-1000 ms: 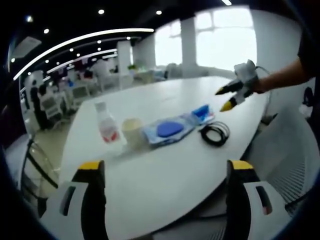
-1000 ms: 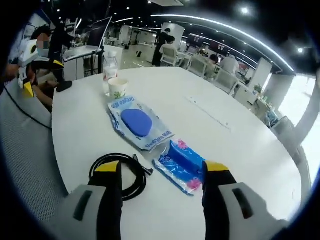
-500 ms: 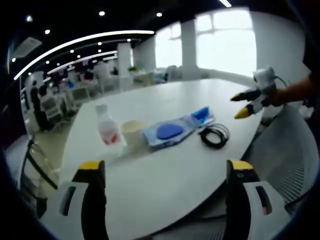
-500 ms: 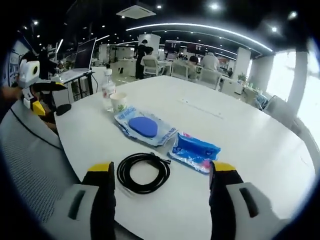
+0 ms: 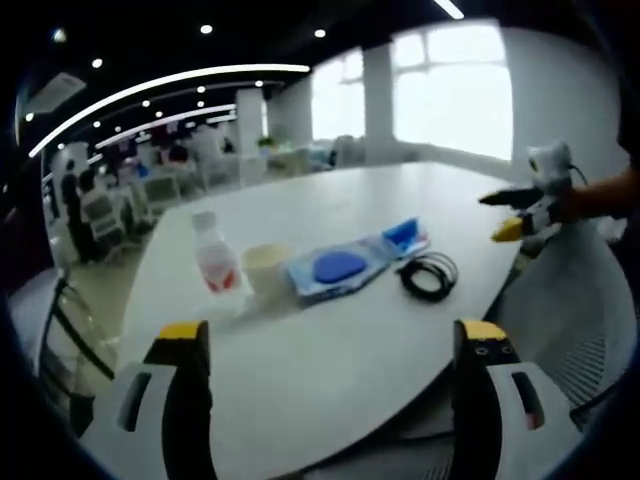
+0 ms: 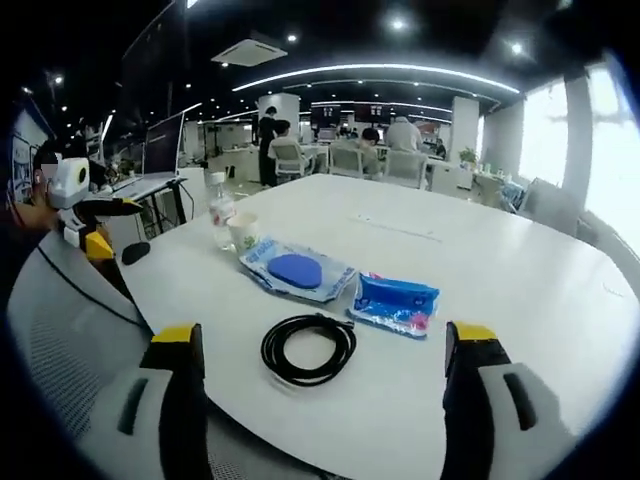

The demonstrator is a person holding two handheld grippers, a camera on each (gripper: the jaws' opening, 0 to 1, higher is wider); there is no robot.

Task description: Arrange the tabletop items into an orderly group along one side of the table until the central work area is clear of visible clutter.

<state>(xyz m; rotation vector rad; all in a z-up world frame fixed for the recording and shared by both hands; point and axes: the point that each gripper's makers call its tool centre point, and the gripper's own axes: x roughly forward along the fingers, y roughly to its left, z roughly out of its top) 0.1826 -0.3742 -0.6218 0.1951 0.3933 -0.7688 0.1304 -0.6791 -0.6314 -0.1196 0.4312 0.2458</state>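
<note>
No writing on any wrapper or label is sharp enough to read; the water bottle (image 5: 214, 262) shows a red band in the left gripper view and the paper cup (image 6: 242, 232) a faint green print in the right gripper view. Five items lie in a row along one edge of the white oval table (image 5: 330, 350): one bottle, one cup touching or just beside it, one clear pouch with a blue oval pad (image 6: 295, 271), one blue wipes packet (image 6: 394, 303) and one coiled black cable (image 6: 308, 348). In the right gripper view they sit at centre frame, the cable lowest and nearest the table's edge, just beside the packet. The left gripper (image 5: 332, 350) has its yellow-tipped jaws spread wide with nothing between them, and it also appears at the left edge of the right gripper view. The right gripper (image 6: 325, 350) is likewise spread wide and empty. Compared with a second ago, the right gripper's camera has pulled back and levelled, so the whole row now sits higher and smaller; in the left gripper view the right gripper appears at the right edge, farther right and lower than before. The items lie as they did.
</note>
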